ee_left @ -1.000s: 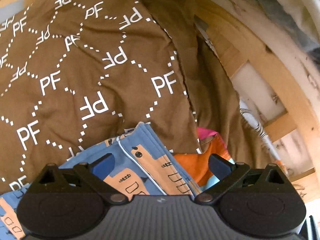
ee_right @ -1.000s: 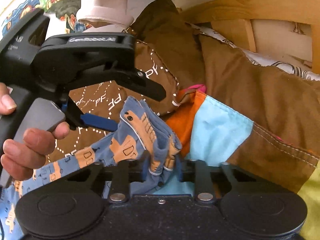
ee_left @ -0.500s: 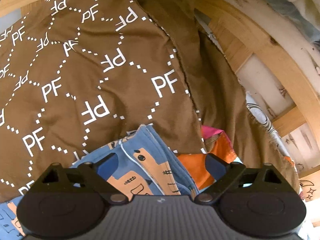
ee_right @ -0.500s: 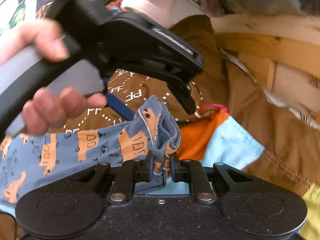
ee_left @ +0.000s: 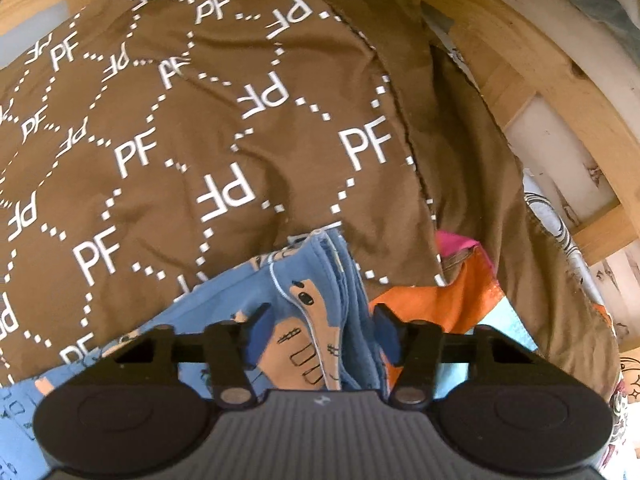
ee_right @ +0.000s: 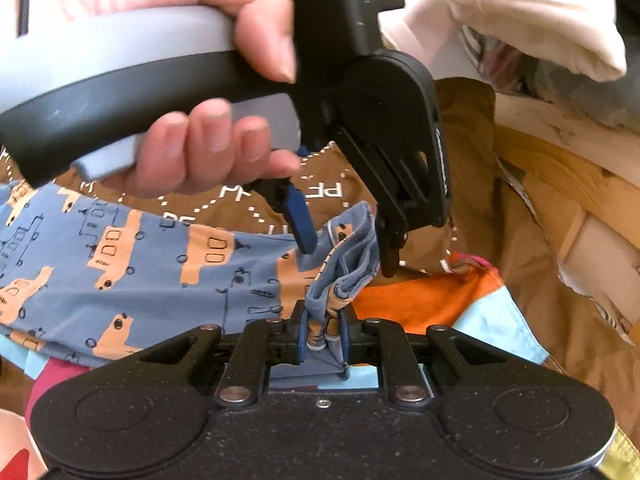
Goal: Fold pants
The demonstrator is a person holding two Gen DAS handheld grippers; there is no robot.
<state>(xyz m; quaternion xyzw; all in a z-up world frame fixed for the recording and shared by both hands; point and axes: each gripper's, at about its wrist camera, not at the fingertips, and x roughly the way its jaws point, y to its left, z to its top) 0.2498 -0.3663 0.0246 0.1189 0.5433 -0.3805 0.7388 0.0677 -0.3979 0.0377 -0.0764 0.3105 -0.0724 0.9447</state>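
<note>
The pants (ee_right: 160, 272) are blue with orange trucks and lie spread over a brown quilt, one corner folded into a thick bunch. My right gripper (ee_right: 323, 336) is shut on the lower end of that bunch. My left gripper (ee_left: 320, 334) points steeply down over the same corner (ee_left: 320, 280), its jaws closing with the folded layers between them. From the right wrist view, the left gripper (ee_right: 348, 258) straddles the top of the bunch, and a gap still shows beside its blue pad (ee_right: 300, 220). A hand (ee_right: 200, 152) squeezes its grey handle.
The brown quilt (ee_left: 200, 140) printed with white "PF" letters covers the bed. An orange and light blue patchwork cloth (ee_right: 420, 304) lies to the right of the pants. A wooden bed frame (ee_left: 540, 64) curves along the right. Pale bedding (ee_right: 520, 20) is piled behind.
The left gripper's jaws have narrowed from wide apart to close around the folded pants corner. The right gripper has rolled and shifted sideways, keeping its grip on the bunch.
</note>
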